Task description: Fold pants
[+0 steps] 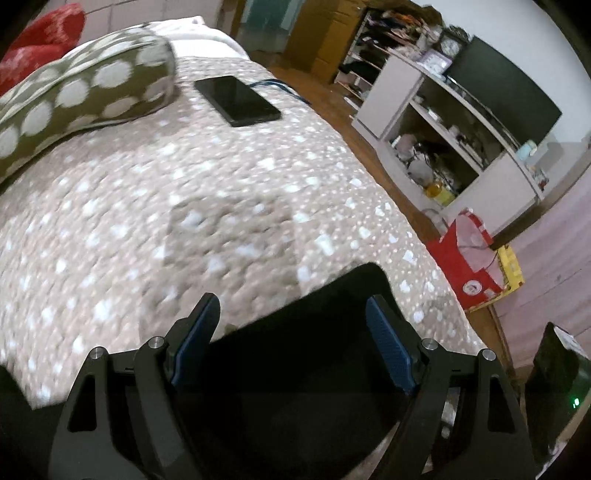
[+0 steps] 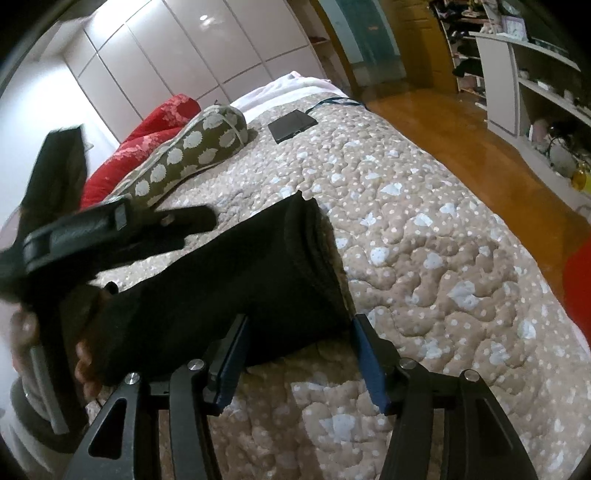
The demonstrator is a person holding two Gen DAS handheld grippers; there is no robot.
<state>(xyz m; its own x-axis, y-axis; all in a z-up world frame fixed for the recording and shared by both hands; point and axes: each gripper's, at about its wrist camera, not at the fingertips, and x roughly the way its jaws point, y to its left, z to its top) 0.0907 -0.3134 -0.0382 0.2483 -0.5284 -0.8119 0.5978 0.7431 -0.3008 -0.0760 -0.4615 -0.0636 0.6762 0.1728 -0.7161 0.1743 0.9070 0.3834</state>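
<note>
Folded black pants [image 2: 236, 277] lie as a thick bundle on the beige quilted bed [image 2: 424, 240]. In the left wrist view the pants [image 1: 295, 350] fill the space between and under the fingers. My left gripper [image 1: 291, 317] is open and hovers just above the pants' near end. My right gripper [image 2: 299, 332] is open, with its fingertips at the near edge of the bundle, one on each side. The left gripper's body [image 2: 110, 229] shows blurred at the left of the right wrist view, held by a hand.
A spotted olive pillow [image 1: 85, 96] and a red pillow [image 1: 40, 33] lie at the bed's head. A black phone [image 1: 236, 100] with a blue cable lies beside them. A wooden floor, white shelf unit [image 1: 443, 140], dark screen and red bag [image 1: 465, 266] stand right of the bed.
</note>
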